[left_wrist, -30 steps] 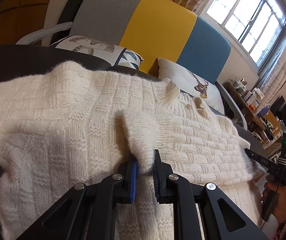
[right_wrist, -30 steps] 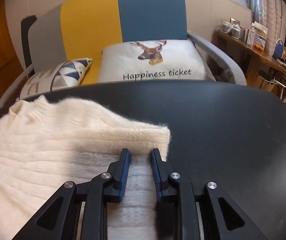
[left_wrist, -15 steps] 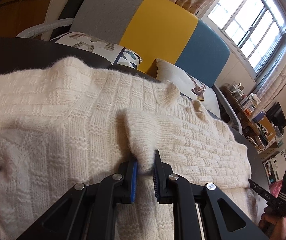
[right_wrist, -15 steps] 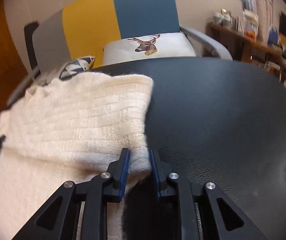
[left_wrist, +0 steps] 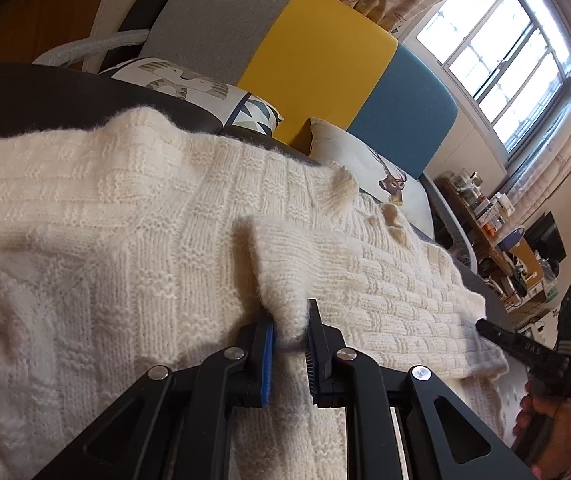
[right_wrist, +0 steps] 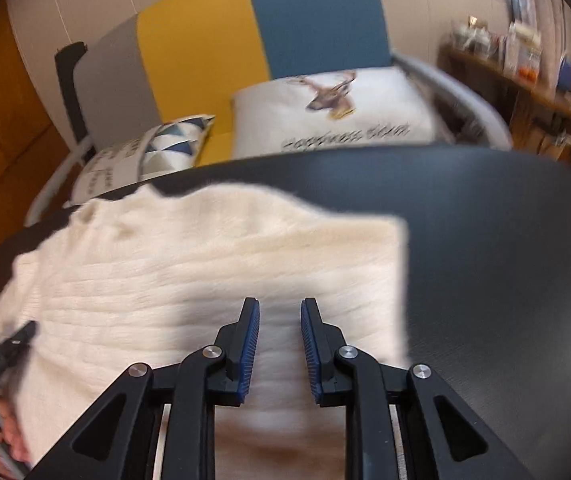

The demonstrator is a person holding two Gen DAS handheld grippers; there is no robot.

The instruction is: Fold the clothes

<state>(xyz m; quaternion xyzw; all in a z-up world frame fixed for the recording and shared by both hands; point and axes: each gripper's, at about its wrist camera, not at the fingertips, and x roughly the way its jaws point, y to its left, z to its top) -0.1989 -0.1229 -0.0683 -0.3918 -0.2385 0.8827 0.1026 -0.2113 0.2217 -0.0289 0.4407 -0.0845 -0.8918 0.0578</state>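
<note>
Left wrist: left gripper (left_wrist: 289,320) pinches sweater (left_wrist: 125,240) fold.

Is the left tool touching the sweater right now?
Touching. The left wrist view shows the left tool shut on a raised fold of the cream sweater, with knit pinched between both blue pads.

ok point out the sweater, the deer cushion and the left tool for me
cream knit sweater (left_wrist: 133,216): left wrist view, on the flat knit panel left of the pinched fold
deer cushion (right_wrist: 337,112): right wrist view, on its white face near the deer print
left tool (left_wrist: 289,340): left wrist view, midway between its fingertips
</note>
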